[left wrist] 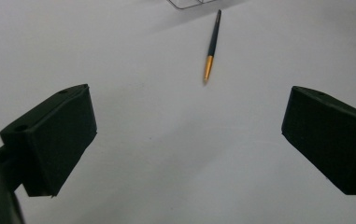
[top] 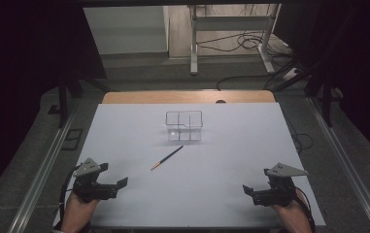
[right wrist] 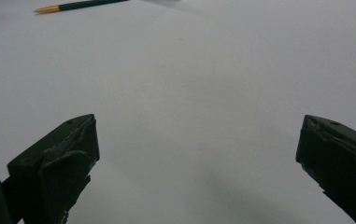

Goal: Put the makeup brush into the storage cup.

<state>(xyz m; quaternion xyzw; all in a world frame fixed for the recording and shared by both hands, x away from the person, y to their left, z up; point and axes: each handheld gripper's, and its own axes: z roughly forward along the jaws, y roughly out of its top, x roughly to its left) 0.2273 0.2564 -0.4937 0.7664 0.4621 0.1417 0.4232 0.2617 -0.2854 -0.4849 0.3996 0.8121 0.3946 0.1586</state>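
White rectangular table (top: 124, 141). Clear wire-edged compartment box (top: 184, 125) stood toward its far middle. Left gripper (top: 117, 186) and right gripper (top: 249, 191) rested at near corners, jaws wide apart, empty. Slim dark pen with orange tip (top: 166, 158) lay just before the box.

Each black claw (top: 119, 187) (blocky jaws) carries a grey three-cornered plate.

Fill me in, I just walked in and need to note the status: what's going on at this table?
A person holds a gripper in each hand at the near edge of the white table. The left gripper and right gripper are both open and hold nothing. A dark pen with a gold end lies untouched mid-table, apart from both. Just beyond it stands a clear divided container; it looks empty. Nothing has been picked up.
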